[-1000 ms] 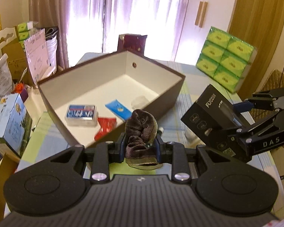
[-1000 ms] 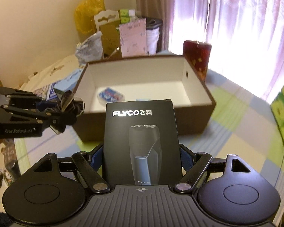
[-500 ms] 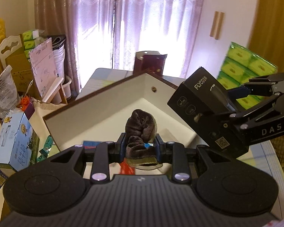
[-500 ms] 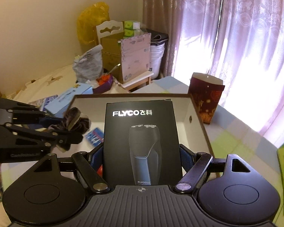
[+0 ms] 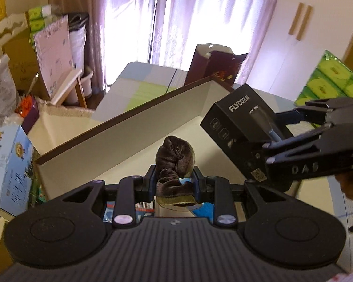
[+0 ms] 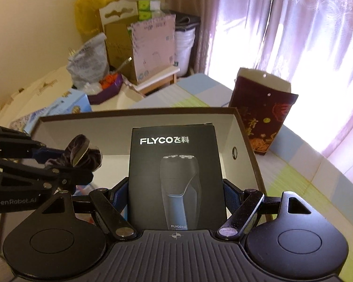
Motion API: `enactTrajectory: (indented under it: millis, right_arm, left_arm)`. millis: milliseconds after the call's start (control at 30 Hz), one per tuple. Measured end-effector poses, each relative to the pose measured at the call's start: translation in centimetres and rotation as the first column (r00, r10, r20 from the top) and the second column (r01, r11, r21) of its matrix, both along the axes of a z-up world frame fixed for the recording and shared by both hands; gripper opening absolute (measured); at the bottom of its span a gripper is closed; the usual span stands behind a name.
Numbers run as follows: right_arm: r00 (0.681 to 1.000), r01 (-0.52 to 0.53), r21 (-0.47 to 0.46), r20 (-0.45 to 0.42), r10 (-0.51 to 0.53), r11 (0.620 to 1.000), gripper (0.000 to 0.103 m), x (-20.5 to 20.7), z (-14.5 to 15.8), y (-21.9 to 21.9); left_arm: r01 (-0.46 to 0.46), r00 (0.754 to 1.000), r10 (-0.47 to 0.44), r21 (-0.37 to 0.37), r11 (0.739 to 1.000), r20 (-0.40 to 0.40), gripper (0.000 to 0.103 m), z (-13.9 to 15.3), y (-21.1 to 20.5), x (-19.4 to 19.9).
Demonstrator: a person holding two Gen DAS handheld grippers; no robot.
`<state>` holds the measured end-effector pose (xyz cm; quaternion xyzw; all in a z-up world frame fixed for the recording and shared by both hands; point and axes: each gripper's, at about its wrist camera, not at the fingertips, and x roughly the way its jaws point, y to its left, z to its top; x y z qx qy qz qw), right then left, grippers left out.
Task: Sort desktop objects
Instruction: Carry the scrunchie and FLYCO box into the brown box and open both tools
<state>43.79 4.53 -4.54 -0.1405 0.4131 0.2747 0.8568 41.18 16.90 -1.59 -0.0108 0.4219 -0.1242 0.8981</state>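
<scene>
While both loads hang over the box (image 6: 249,150) | rims clear

Mounted just behind each tool, looking forward and steeply down along its fingers, fisheye, very near.

Left wrist view: own left tool (image 5: 174,183) filling the lower frame, faces the open storage box (image 5: 120,141) at centre, curtains (image 5: 176,16) at top, right tool (image 5: 258,148) entering from the right edge.

Right wrist view: own right tool (image 6: 176,195) low in frame, same storage box (image 6: 138,117) at centre, left tool (image 6: 82,164) entering from the left edge.

Shared: box, dark red gift bag (image 5: 214,68) (image 6: 261,110), curtains (image 6: 294,23), desk (image 6: 306,171), clutter at upper left.
</scene>
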Motion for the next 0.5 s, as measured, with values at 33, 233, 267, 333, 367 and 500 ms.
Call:
enactTrajectory:
  millis: [33, 233, 267, 333, 367, 500]
  right_arm:
    - [1.000, 0.005, -0.005, -0.007, -0.005, 1.000, 0.076, 0.5, -0.4, 0.1]
    - [0.999, 0.017, -0.023, -0.039, -0.018, 1.000, 0.076, 3.0, -2.5, 0.7]
    - [0.999, 0.018, -0.028, -0.043, -0.019, 0.999, 0.076, 3.3, -2.7, 0.8]
    - [0.999, 0.016, -0.035, -0.051, -0.018, 0.999, 0.076, 4.0, -3.1, 0.9]
    - [0.998, 0.015, -0.038, -0.055, -0.017, 0.999, 0.076, 4.3, -3.3, 0.9]
    - [0.998, 0.009, -0.041, -0.063, -0.012, 0.999, 0.076, 5.3, -3.8, 0.9]
  left_arm:
    - [-0.009, 1.000, 0.009, -0.005, 1.000, -0.014, 0.025, -0.4, 0.0, 0.8]
    - [-0.067, 0.994, 0.066, -0.010, 0.998, -0.084, 0.025, -3.1, -0.3, 4.6]
    - [-0.077, 0.993, 0.075, -0.010, 0.997, -0.095, 0.025, -3.6, -0.4, 5.0]
    - [-0.097, 0.989, 0.095, -0.007, 0.995, -0.117, 0.025, -4.5, -0.5, 5.8]
    - [-0.108, 0.986, 0.107, -0.002, 0.994, -0.126, 0.026, -4.9, -0.5, 6.2]
    - [-0.148, 0.977, 0.148, 0.009, 0.989, -0.155, 0.029, -6.2, -0.6, 7.5]
